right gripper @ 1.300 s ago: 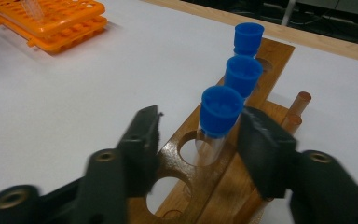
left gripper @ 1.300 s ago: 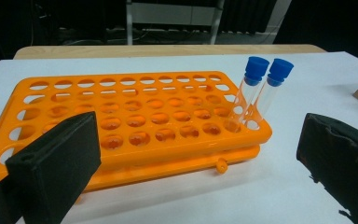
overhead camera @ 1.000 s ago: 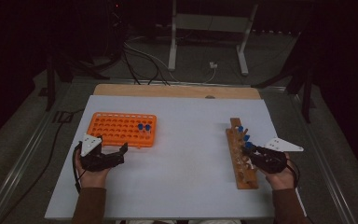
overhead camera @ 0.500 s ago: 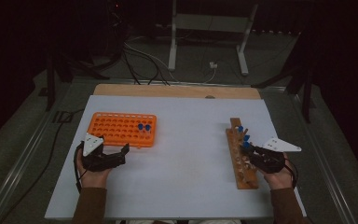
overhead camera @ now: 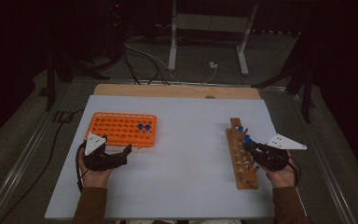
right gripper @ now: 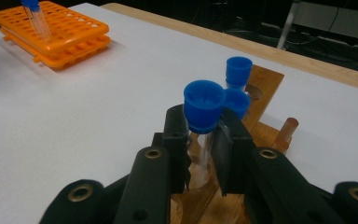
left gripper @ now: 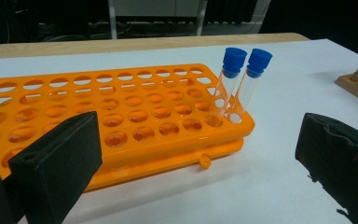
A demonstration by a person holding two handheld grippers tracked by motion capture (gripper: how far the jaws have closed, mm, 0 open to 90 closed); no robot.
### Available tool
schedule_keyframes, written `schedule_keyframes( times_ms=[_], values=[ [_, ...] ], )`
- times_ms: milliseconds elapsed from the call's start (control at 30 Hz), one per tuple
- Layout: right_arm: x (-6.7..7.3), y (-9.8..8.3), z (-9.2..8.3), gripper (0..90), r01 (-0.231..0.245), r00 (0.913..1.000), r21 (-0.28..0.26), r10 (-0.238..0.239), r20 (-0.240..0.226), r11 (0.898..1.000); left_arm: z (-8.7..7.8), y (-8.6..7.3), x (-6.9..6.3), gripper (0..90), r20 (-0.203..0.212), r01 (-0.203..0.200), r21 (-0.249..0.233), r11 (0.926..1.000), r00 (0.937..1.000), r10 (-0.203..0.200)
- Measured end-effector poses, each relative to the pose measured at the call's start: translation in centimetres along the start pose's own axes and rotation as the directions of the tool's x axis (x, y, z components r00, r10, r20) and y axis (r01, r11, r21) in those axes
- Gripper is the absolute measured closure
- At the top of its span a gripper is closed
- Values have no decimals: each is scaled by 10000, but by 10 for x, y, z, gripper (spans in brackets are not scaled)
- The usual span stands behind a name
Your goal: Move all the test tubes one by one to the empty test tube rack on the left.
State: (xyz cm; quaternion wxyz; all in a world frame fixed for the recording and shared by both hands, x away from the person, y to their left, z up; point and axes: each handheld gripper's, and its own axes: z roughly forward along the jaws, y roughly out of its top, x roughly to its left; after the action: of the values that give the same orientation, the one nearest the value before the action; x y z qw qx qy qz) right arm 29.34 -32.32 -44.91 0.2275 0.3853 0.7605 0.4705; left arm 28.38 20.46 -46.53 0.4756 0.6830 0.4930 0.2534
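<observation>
A white table (overhead camera: 182, 186) seen from above, with a person's 2 forearms coming in from the bottom edge.

At the left, an orange rack (overhead camera: 116, 128) lies flat, its long side running across the table. 2 blue-capped tubes (overhead camera: 144, 129) stand in holes at its right end, leaning a little, caps up. Just in front of the rack, the left gripper (overhead camera: 121, 151) rests with its jaws spread wide and nothing between them. In the left gripper view the 2 black pads (left gripper: 56, 163) frame the rack's near edge, apart from it.

The middle of the table is bare.

At the right, a wooden rack (overhead camera: 241, 154) runs away from the person, long axis front to back. The right gripper (overhead camera: 249, 147) reaches in from its right side. In the right gripper view the jaws are clenched on 1 tube (right gripper: 201, 140) just below its blue cap (right gripper: 204, 105). The tube stands nearly upright, long axis vertical, cap on top, its lower end apparently seated in a hole of the wooden rack. 2 more capped tubes (right gripper: 237, 84) stand just behind it.

The right hand is the one on the tube; the orange rack lies well apart, to the left across the table. The likely next move is a straight lift along the tube's axis, then a carry leftward.
</observation>
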Motion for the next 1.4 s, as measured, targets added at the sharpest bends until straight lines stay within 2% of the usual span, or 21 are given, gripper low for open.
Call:
schedule_keyframes(
  times_ms=[200,533,733,833,933,1000,1133,1400],
  values=[
    [-1,5,-4,764,-120,9998,-164,118,-131,9998,0,1,-1,13,103,-66,-11,10000,9999,66],
    [2,18,-11,766,-95,9998,-395,89,-152,9992,0,1,0,14,414,55,-147,9999,9991,-49],
    [4,25,-15,766,-81,9999,-564,74,-137,9984,0,1,-2,14,452,-99,-337,9994,9989,114],
    [4,30,-18,766,-113,9999,-722,105,-118,9973,-1,1,-3,24,331,-296,-468,9985,9990,311],
    [6,35,-20,766,-86,9999,-869,76,-113,9962,-1,2,-4,28,418,-254,-579,9980,9987,278],
    [7,37,-21,765,-231,9991,-1076,191,-381,9939,-1,3,-5,27,419,-279,-568,9980,9987,303],
    [11,40,-17,765,-254,9982,-1073,194,-568,9939,-1,5,-8,27,477,-145,-526,9985,9987,170],
    [22,45,-5,765,-126,9973,-866,63,-726,9962,-2,12,-14,15,363,-309,-530,9981,9988,329]
  ],
)
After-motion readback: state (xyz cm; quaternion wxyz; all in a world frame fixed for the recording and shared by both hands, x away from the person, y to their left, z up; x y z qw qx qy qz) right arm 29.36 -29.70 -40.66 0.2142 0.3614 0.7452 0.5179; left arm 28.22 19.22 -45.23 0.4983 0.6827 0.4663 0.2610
